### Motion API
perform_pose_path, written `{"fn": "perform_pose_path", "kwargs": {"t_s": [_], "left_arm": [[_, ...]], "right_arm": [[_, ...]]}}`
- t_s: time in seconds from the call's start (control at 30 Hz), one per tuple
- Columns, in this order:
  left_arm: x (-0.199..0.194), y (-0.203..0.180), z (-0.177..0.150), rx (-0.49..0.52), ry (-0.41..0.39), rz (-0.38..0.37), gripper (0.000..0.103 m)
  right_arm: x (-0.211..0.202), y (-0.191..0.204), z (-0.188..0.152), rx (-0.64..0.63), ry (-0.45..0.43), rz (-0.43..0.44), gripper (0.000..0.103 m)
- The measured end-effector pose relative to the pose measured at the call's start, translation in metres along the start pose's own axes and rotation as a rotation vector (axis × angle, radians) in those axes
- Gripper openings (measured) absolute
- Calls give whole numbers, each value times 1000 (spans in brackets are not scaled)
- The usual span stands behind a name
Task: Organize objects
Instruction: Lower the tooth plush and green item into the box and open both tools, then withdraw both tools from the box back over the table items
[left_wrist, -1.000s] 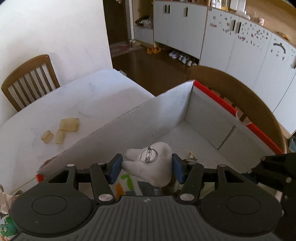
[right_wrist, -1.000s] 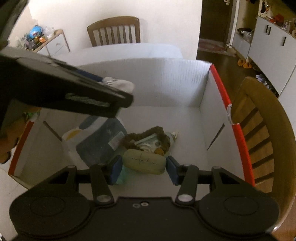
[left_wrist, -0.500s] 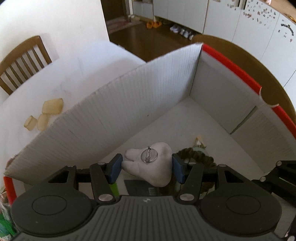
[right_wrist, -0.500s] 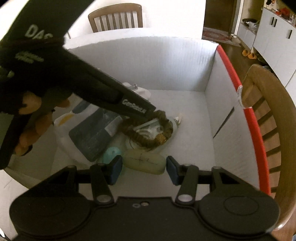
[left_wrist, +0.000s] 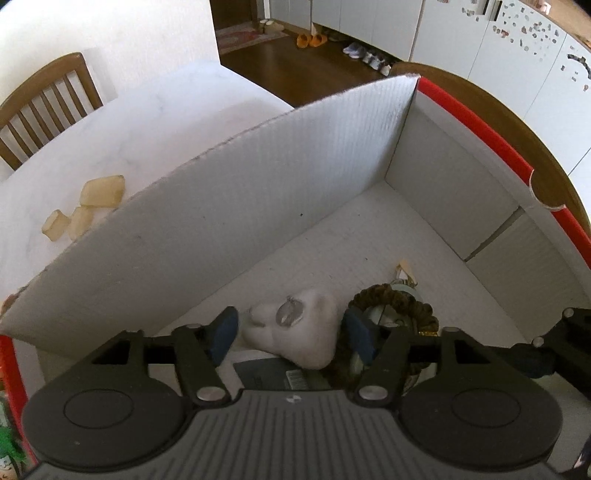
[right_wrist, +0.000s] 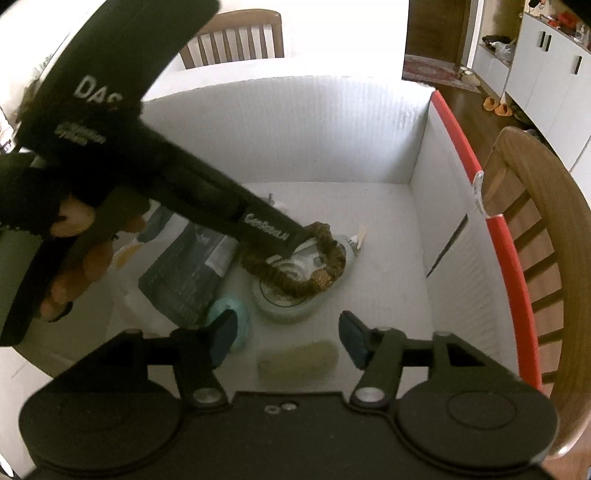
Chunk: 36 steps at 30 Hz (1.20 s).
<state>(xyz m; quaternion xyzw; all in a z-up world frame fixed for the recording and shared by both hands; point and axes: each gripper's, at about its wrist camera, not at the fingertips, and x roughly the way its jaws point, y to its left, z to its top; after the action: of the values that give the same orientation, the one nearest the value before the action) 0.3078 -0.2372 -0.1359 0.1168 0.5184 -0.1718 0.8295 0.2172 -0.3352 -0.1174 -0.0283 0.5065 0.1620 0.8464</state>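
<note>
Both grippers' jaws have just opened, freeing the tooth-shaped plush (left_wrist: 295, 332) and blurred pale bar (right_wrist: 297, 360).

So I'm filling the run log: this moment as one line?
left gripper: just opened, tooth plush loose between pads | right gripper: just opened, beige block released | both over white box

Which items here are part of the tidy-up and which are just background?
Job:
white box
tooth-shaped charm, between the open left gripper pads
pale bar, lying loose under the open right gripper
brown scrunchie, teal egg, dark pouch already boxed
yellow blocks on the table

Background:
chairs
slippers
cabinets
</note>
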Motion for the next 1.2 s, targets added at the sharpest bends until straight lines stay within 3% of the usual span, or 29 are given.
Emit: {"fn": "perform_pose_path", "kwargs": {"t_s": [0.2, 0.6, 0.97, 1.2], "left_arm": [[-15, 6, 3, -25, -30, -19, 68], [-68, 21, -17, -44, -170, -13, 68], [-128, 52, -52, -84, -275, -17, 68], [-161, 81, -83, -105, -313, -19, 74]], "right_arm": [[-4, 1, 1, 11, -16, 5, 62], [-38, 11, 5, 28, -98, -2, 71], [-81, 39, 2, 47, -209, 16, 76], [-93, 65, 2, 73, -262, 26, 82]]}}
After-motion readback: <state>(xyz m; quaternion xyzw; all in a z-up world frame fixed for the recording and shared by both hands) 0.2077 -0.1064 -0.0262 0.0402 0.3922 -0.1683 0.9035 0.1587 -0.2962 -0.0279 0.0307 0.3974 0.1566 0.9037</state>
